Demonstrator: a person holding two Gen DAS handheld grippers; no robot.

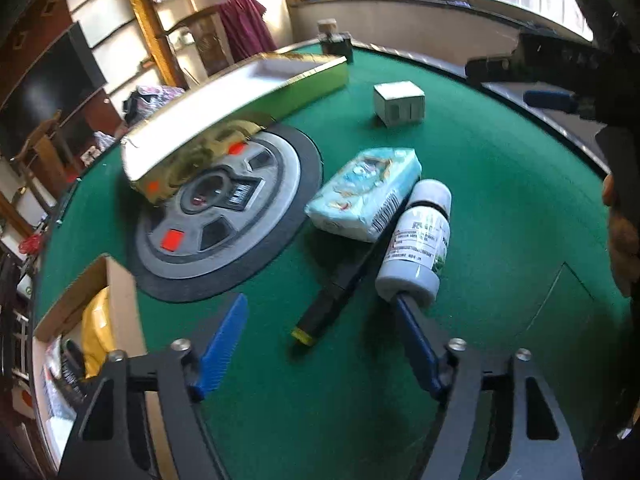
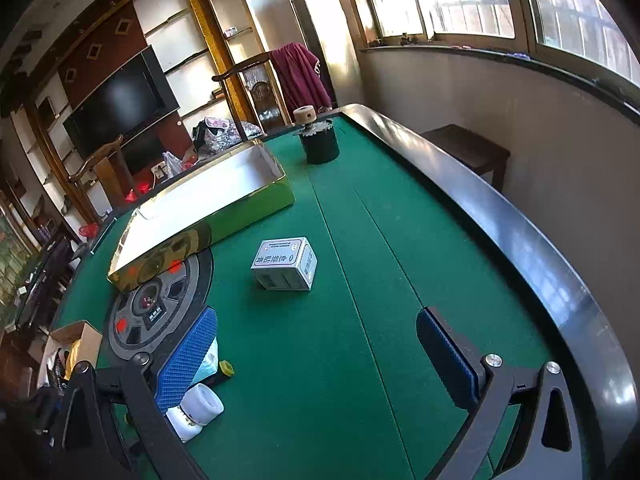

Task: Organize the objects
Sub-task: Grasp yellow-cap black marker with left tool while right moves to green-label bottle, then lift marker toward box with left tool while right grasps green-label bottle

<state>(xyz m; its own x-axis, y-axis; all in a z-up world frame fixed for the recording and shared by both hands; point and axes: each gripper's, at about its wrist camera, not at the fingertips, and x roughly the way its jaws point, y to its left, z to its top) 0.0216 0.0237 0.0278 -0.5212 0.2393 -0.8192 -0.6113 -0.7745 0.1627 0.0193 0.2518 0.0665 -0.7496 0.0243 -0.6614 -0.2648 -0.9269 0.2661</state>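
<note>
The green felt table (image 1: 500, 240) carried a long gold tray (image 1: 240, 92), empty, lying toward its far-left edge and partly over the round hub at the centre. Nearer the middle lay a pale-blue tissue pack (image 1: 360, 192), a white bottle (image 1: 420, 240) on its side just beside it, and a black pen-like stick (image 1: 340, 292) between them; a small white box (image 2: 286, 264) sat apart toward the far edge. The left gripper (image 1: 320, 344) hung with jaws apart, gripping nothing, one finger (image 1: 416, 332) at the bottle's base. The right gripper (image 2: 316, 360) was likewise open and empty. A clean pick probably meant centring both pads across the bottle before closing.
</note>
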